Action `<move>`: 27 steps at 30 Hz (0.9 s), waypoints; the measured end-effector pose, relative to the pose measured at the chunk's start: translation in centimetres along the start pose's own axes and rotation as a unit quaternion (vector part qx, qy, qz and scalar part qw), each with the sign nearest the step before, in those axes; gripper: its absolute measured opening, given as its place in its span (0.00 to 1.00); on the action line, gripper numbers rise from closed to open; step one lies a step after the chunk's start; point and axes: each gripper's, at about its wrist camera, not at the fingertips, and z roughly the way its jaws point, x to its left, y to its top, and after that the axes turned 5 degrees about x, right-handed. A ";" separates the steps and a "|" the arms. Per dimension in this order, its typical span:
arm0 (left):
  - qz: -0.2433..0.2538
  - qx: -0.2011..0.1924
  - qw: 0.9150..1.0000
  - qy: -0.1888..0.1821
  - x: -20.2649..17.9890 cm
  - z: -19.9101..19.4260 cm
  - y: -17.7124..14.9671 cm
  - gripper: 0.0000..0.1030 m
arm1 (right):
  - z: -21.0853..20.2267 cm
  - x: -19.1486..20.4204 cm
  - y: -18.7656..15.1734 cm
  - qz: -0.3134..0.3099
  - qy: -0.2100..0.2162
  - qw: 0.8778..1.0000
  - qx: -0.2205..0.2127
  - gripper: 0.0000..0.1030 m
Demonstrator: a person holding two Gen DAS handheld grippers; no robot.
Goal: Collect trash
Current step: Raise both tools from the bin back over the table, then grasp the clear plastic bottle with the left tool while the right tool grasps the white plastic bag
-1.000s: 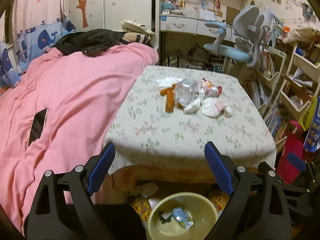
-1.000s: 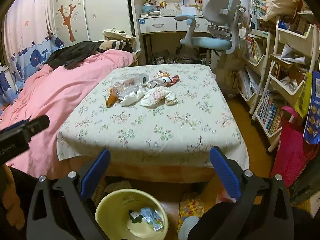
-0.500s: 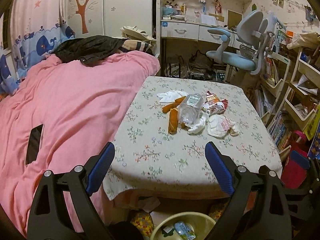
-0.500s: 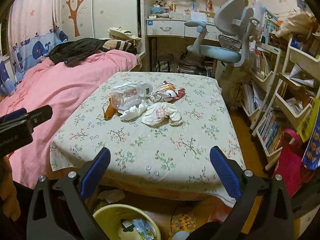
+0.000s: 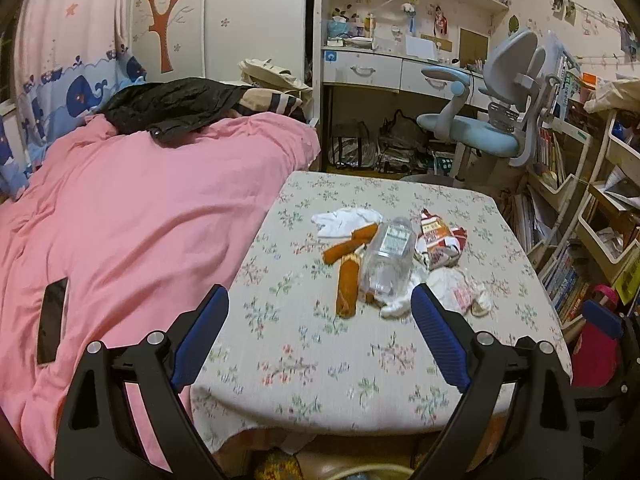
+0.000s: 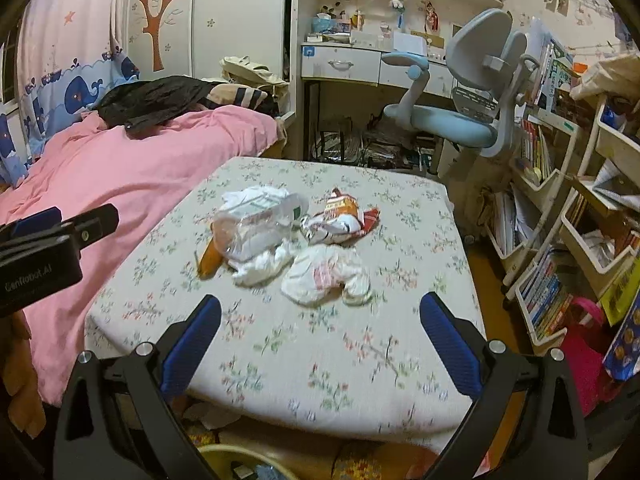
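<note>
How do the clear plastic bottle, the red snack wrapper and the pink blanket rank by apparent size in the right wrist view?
1. pink blanket
2. clear plastic bottle
3. red snack wrapper, only slightly smaller

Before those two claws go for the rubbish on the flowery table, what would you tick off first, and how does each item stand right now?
1. Left gripper jaws open and holding nothing: ok.
2. Right gripper jaws open and holding nothing: ok.
3. Trash within view: ok. The plastic bottle, snack wrapper and crumpled tissue lie bunched mid-table.
4. Pieces separate enough to take one at a time: not ok; the bottle lies on the tissues and against the orange wrappers.
5. Path across the tablecloth to the pile: ok, nothing in between.
6. Bin ready to receive: cannot tell; only its rim shows below the table edge.
</note>
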 end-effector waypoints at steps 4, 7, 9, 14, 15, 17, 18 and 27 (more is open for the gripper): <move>-0.001 -0.007 1.000 -0.002 -0.4 1.4 1.7 0.87 | 1.3 -0.4 1.6 -0.003 -0.003 1.000 -0.006 0.93; -0.007 -0.013 1.000 -0.004 -0.7 2.6 3.3 0.87 | 2.6 -0.9 3.0 0.003 -0.005 1.000 -0.008 0.93; -0.013 -0.018 1.000 -0.004 -0.8 3.6 4.4 0.87 | 3.5 -1.3 3.8 0.008 -0.006 1.000 -0.011 0.93; -0.025 -0.024 0.999 -0.006 -1.3 5.8 6.8 0.88 | 6.0 -2.4 5.0 0.023 -0.011 1.000 0.001 0.93; -0.027 -0.024 0.999 -0.006 -1.3 6.3 7.0 0.88 | 6.4 -2.5 5.1 0.023 -0.014 1.000 0.004 0.93; -0.031 -0.020 0.999 -0.005 -1.2 7.2 7.2 0.88 | 7.0 -2.9 5.0 0.032 -0.007 0.999 0.017 0.93; -0.035 -0.015 0.999 -0.004 -1.0 7.7 7.0 0.88 | 7.2 -3.1 4.9 0.036 -0.003 0.999 0.021 0.93; -0.041 -0.002 0.999 -0.009 -0.4 9.5 6.4 0.89 | 8.5 -3.3 4.9 0.039 0.000 0.998 0.044 0.93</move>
